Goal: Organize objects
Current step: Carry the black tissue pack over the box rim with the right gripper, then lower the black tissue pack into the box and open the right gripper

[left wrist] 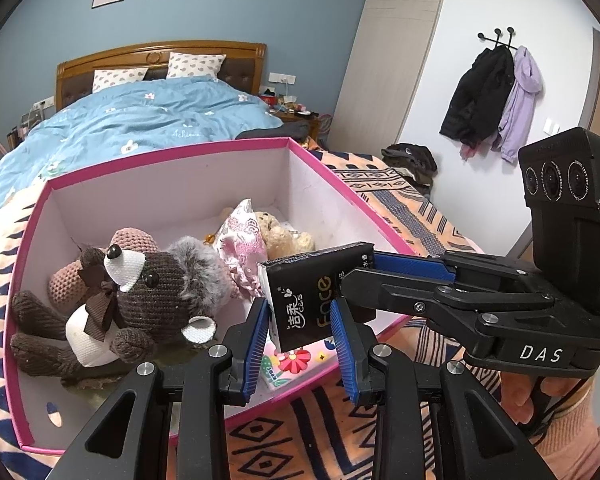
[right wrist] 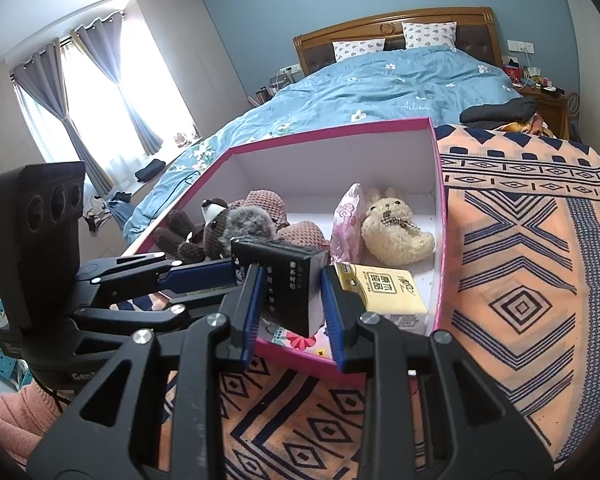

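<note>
Both grippers, left (left wrist: pixel 300 332) and right (right wrist: pixel 290 304), squeeze one black pack (left wrist: pixel 312 300) above the pink box's (left wrist: pixel 160 154) near edge.

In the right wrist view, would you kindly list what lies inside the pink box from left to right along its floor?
Brown knitted teddy bear → pink floral fabric pouch → cream plush rabbit; the yellow tissue pack lies nearer, in the near right corner.

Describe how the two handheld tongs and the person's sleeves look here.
Both tongs are black, angular linkage frames with silver pivot screws and ribbed blue pads. The right tongs bear white "DAS" lettering and a black three-lens camera block with a green light. The left tongs carry the same block. Fuzzy pink sleeves; a black cable trails.
</note>
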A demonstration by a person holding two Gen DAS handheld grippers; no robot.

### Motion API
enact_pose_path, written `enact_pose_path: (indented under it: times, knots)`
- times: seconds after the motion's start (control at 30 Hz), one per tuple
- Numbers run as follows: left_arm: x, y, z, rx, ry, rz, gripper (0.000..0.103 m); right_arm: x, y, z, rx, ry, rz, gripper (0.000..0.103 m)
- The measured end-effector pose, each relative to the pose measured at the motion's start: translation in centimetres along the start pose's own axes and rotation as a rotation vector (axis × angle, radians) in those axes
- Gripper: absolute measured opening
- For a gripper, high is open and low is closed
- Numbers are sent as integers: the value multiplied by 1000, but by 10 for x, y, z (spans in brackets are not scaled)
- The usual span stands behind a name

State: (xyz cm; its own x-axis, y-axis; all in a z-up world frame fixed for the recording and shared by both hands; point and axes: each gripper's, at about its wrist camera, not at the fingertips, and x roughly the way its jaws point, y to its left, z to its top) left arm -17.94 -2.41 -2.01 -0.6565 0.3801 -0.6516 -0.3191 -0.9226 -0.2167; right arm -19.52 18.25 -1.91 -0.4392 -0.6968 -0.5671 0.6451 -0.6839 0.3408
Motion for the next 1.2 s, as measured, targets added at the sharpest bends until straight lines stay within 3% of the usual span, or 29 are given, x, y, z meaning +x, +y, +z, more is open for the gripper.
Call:
enact_pose_path:
  times: [1.2]
  knots:
    - [10,9,-5,-24,40,13,31,17,4,-1,-19,43,-38,32]
